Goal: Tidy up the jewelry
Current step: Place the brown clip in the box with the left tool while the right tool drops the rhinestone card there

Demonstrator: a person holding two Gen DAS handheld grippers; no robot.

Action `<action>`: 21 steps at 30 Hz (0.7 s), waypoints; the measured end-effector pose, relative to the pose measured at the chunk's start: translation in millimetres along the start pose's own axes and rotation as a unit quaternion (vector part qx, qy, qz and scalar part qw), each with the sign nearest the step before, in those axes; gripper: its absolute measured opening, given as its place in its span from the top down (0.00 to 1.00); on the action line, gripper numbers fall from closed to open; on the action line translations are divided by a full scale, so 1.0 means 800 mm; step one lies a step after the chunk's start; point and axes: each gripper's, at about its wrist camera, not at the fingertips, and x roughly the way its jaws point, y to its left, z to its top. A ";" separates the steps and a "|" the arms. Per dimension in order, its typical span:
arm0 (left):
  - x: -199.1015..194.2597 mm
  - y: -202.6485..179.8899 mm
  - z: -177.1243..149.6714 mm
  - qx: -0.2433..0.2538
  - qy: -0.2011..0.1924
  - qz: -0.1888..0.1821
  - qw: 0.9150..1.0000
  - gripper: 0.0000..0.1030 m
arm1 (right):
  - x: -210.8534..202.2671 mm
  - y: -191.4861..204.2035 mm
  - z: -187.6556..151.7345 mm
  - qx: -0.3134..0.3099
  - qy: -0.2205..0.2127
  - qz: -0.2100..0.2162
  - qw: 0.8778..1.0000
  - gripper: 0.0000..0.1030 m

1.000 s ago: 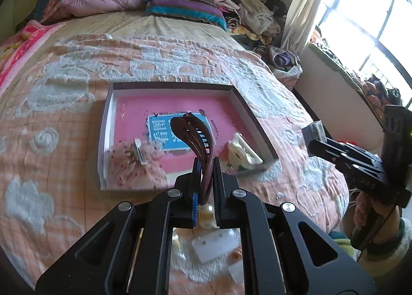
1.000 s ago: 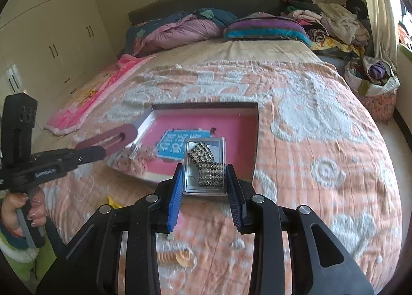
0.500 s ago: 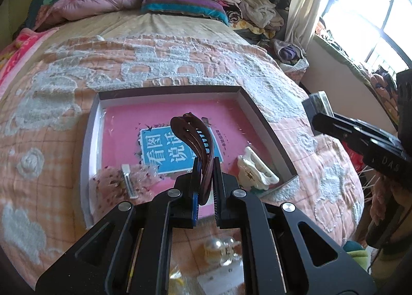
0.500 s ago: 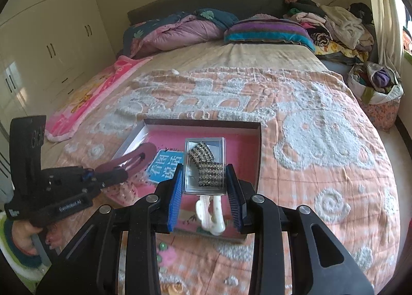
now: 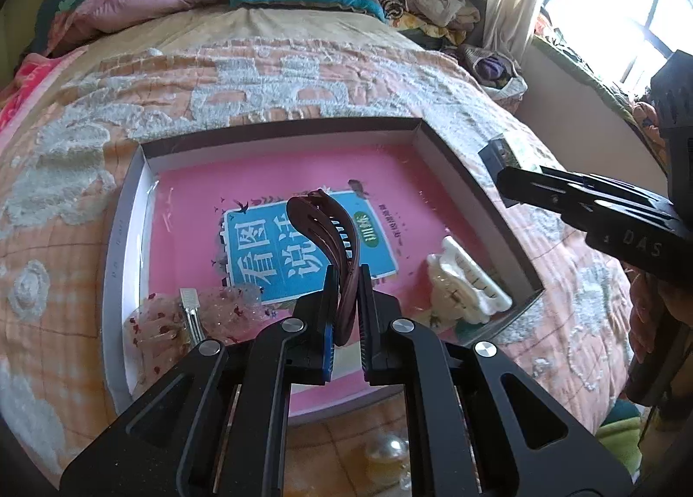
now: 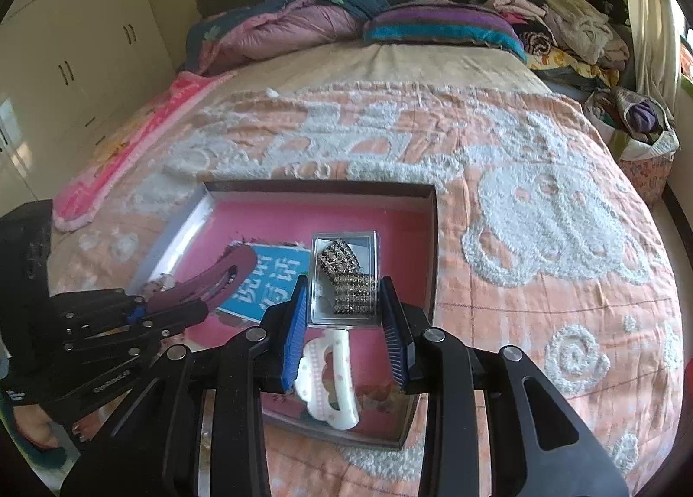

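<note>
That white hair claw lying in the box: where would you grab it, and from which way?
Probably across the narrow middle of the white hair claw, coming down from above. It lies flat on the pink floor of the box, its scalloped sides exposed. Its long body runs toward the near wall, so the fingers should straddle it crosswise.

Three hair clips [image 5: 322,232], one clear case [image 6: 344,276], one shallow box [image 5: 130,211], two claws [image 5: 346,315].

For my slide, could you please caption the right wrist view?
Right hand-held gripper holds a clear case of rhinestone jewelry above the pink-lined box, over a white hair claw.
</note>
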 end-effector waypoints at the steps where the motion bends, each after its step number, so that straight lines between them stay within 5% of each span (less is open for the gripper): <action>1: 0.002 0.001 -0.001 0.000 0.002 0.001 1.000 0.97 | 0.004 -0.001 -0.001 0.002 0.003 -0.001 1.000 0.70; 12: 0.015 0.005 -0.012 0.004 0.027 -0.001 1.000 0.92 | 0.040 -0.006 -0.014 0.018 0.029 -0.003 0.999 0.68; 16: 0.012 0.006 -0.015 0.002 0.029 -0.001 1.000 0.81 | 0.027 -0.009 -0.018 0.037 0.020 0.000 0.999 0.41; 21: 0.003 0.004 -0.019 -0.006 0.032 0.000 0.999 0.65 | -0.008 -0.008 -0.021 0.051 -0.005 0.002 0.999 0.23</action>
